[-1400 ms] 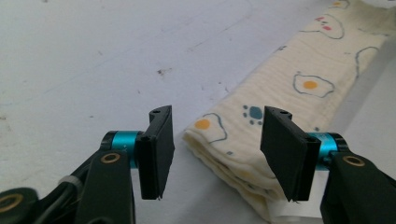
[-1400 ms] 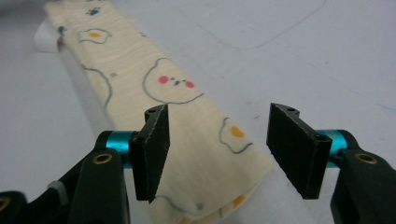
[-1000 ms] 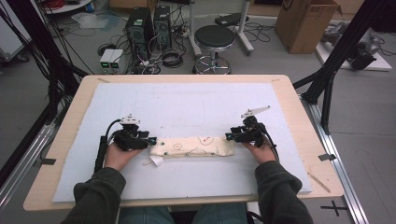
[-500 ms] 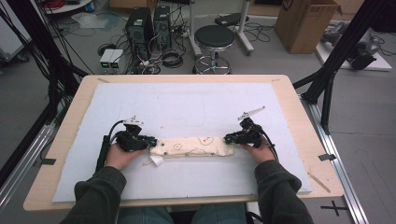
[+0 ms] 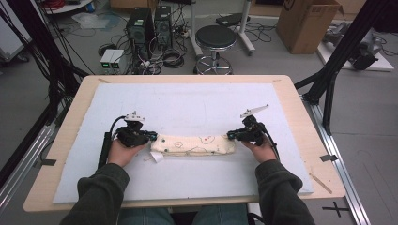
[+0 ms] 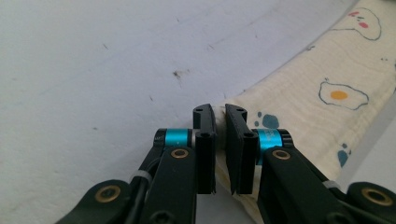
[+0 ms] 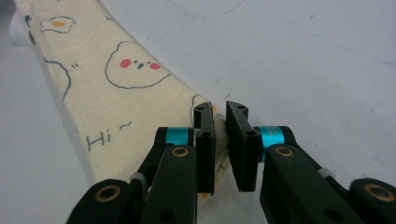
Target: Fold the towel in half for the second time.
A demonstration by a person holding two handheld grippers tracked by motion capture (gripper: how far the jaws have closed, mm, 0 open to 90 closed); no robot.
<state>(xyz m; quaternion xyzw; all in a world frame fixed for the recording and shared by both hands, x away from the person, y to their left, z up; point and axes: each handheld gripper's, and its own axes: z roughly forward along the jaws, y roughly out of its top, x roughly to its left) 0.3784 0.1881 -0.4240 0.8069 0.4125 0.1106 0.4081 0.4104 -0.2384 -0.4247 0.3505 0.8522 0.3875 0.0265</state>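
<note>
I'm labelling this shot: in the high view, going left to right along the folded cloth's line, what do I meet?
Left hand-held gripper → folded cream printed cloth → right hand-held gripper, each clamped on one end.

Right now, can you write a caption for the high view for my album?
Two hand-held grippers, left gripper and right gripper, pinch opposite ends of a folded cream cartoon-print cloth on a pale blue mat.

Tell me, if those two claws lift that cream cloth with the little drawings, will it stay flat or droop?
The folded cloth would probably sag in the middle, since the left claw and right claw have just been closing on its two ends alone. Its soft crinkled weave suggests it is light and floppy. The folded layers might slip apart when raised.
</note>
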